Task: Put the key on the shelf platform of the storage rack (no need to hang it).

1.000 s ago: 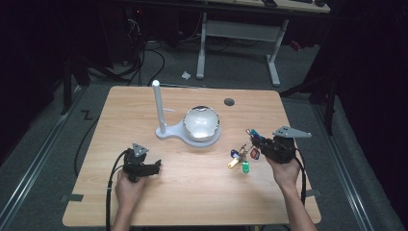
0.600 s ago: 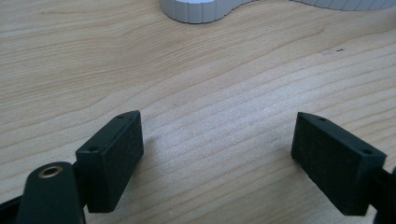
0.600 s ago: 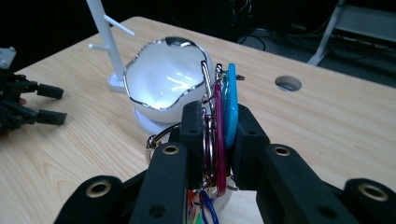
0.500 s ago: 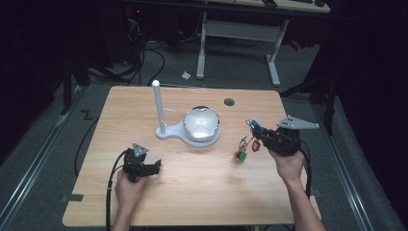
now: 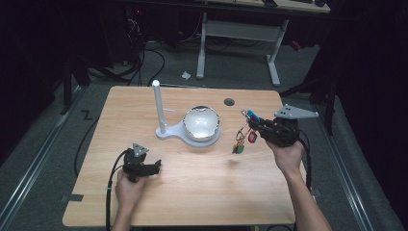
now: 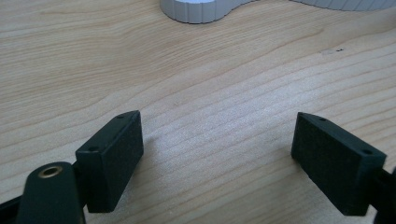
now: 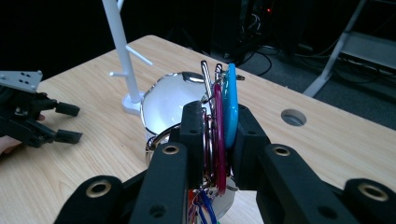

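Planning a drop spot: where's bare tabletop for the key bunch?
Bare wood between the left claw and right hand, and left of the white post. Crowded around the bowl stand near the key bunch.

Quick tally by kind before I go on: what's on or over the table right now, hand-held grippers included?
Hand-held grippers: 2, the left hand-held gripper open on the table, the right hand-held gripper shut on the bunch
White stand with post and bowl: 1
Bunch of keys and coloured tags: 1
Total: 4

Dark lab: floor cables (image 5: pixel 144 53), bare workbench (image 5: pixel 240 29).
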`<state>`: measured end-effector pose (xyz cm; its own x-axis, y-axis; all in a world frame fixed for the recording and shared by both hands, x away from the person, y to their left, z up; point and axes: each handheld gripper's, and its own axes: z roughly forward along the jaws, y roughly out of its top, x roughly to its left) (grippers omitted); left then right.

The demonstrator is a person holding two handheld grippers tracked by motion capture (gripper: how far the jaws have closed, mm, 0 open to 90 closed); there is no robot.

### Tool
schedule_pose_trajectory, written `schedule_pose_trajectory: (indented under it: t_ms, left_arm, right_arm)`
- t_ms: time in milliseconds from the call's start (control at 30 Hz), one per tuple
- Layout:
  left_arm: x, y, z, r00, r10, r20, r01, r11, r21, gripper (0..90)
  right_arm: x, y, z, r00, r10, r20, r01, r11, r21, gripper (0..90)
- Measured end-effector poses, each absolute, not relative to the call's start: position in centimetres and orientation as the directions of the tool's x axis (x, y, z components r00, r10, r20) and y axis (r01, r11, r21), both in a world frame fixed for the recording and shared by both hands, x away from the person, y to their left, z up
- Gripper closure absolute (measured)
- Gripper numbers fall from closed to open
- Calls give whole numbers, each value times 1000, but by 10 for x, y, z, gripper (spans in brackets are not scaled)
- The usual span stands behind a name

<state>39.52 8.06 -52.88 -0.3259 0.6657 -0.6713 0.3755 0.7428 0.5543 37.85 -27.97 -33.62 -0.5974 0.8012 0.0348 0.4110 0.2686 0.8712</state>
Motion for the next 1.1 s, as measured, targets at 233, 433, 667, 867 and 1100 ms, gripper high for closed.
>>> schedule_pose_trajectory:
  t_ms: [233,433,667,867,1100]
  left_arm:
    - [395,81,-529,-324,667,-671,377,742,555,171]
    - [395,81,-529,-324,667,-671,377,741,555,171]
    - [395,81,-529,-323,668,-670,377,741,556,171]
    - [395,81,-529,-323,668,-670,378,740,556,171]
    - [395,81,-529,-325,667,-671,377,742,554,171]
  right_arm:
    - [384,-271,-326,-619,785,31,393,275,877,779]
    - [390,-258,-316,-643,765,17,378,299,876,779]
    - [397,-249,-311,-658,753,23,370,296,881,779]
    - [404,-240,-305,-666,745,23,363,297,883,779]
    - [415,-229,-298,-674,738,26,362,299,883,779]
